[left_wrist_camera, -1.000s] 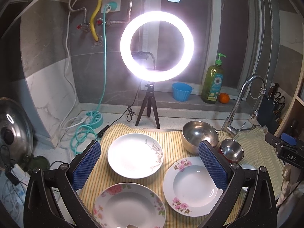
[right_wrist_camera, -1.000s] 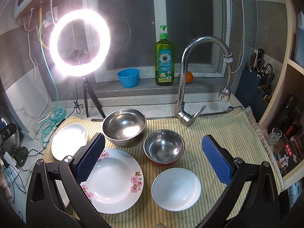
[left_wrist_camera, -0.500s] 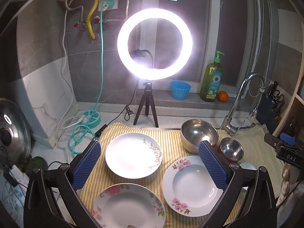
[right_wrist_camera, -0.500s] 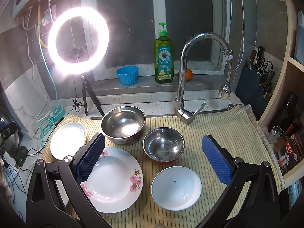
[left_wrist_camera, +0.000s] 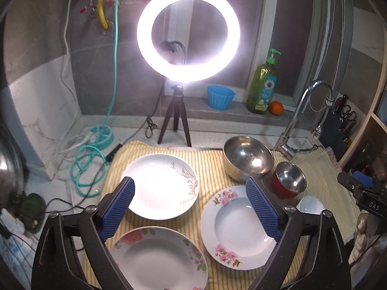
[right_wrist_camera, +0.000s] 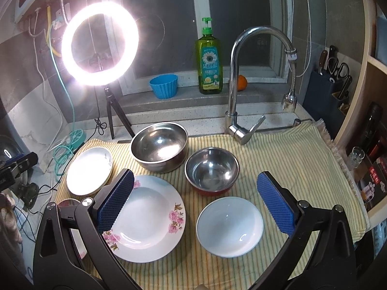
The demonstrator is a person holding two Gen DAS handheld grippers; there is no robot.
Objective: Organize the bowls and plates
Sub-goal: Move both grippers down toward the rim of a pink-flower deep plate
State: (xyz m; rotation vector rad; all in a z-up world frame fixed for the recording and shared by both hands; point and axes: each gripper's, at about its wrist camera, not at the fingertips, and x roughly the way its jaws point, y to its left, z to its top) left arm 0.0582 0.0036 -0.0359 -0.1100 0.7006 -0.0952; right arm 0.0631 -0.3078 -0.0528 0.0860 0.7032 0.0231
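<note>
Counter: striped cloth (left_wrist_camera: 212, 169), ring light (left_wrist_camera: 188, 33) upper centre. Left gripper (left_wrist_camera: 191, 207): jaws spread, closing, empty; sprig plate (left_wrist_camera: 159, 186) between them. Right gripper (right_wrist_camera: 196, 203): jaws spread, empty.

We see three plates lying flat, apart: a white plate with a leaf sprig (left_wrist_camera: 160, 184) farthest back; a pink-flowered deep plate (left_wrist_camera: 235, 227); a rose-rimmed plate (left_wrist_camera: 157, 256) nearest; behind, a large steel bowl (right_wrist_camera: 159, 145) upright; beside it a red-sided steel bowl (right_wrist_camera: 211, 170); a small white bowl (right_wrist_camera: 229, 226) in front.
</note>
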